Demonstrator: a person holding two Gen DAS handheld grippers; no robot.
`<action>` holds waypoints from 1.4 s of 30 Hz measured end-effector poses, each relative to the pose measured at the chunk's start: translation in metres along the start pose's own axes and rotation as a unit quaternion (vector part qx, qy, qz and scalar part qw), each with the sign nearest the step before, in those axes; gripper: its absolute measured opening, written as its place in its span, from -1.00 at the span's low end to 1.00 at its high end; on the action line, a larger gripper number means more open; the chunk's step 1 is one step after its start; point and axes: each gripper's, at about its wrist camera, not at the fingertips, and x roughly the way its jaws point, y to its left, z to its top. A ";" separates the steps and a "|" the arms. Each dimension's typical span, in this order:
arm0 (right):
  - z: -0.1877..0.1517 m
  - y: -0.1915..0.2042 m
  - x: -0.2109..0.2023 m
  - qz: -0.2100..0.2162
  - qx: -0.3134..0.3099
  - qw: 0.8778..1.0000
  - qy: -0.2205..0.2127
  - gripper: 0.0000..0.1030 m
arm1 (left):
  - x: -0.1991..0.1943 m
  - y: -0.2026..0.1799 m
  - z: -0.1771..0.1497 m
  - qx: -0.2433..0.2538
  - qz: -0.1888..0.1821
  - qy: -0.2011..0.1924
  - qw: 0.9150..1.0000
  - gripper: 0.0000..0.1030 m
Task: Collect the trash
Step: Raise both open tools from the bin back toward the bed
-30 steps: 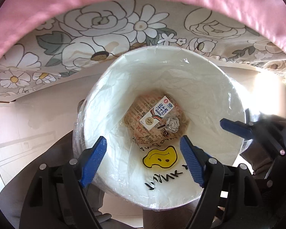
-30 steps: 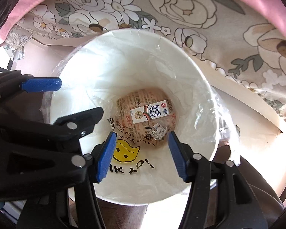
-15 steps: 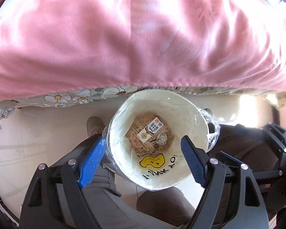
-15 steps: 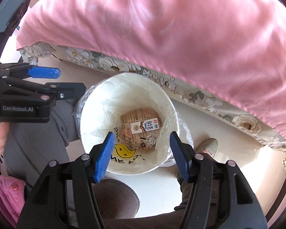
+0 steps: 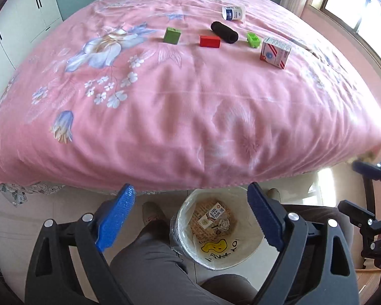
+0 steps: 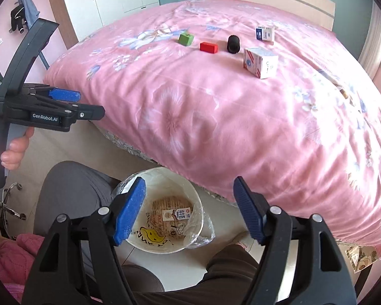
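Trash bin (image 5: 217,231) now sits far below; both grippers, left (image 5: 190,218) and right (image 6: 188,209), have risen, jaws just opened, empty, bed (image 5: 180,117) items next

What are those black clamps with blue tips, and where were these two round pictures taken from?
They are hand-held grippers, one in each of a person's hands, each carrying a wide-angle camera that looks along its two fingers. One picture comes from the left gripper, the other from the right gripper. Both have just been opening, and both are empty.

On the floor, between the person's knees, stands a white round bin with a plastic liner; a small milk carton and a crumpled foil ball already lie inside.

On the pink flowered bedspread lie a red block, two green blocks, a black roll, a red-and-white box and a blue-and-white box.
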 end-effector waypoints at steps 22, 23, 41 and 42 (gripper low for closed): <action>0.089 -0.033 -0.033 -0.036 -0.061 0.994 -0.079 0.47 | -0.014 0.009 0.120 0.006 0.063 -0.044 0.997 0.80; 0.093 -0.034 -0.031 -0.037 -0.064 0.994 -0.079 0.47 | -0.011 0.010 0.125 0.005 0.065 -0.043 0.997 0.80; 0.138 -0.077 0.031 -0.037 -0.071 0.995 -0.059 0.47 | 0.066 0.017 0.207 -0.032 0.082 -0.006 0.996 0.80; 0.139 -0.079 0.037 -0.036 -0.071 0.995 -0.055 0.47 | 0.072 0.018 0.210 -0.032 0.082 -0.002 0.996 0.80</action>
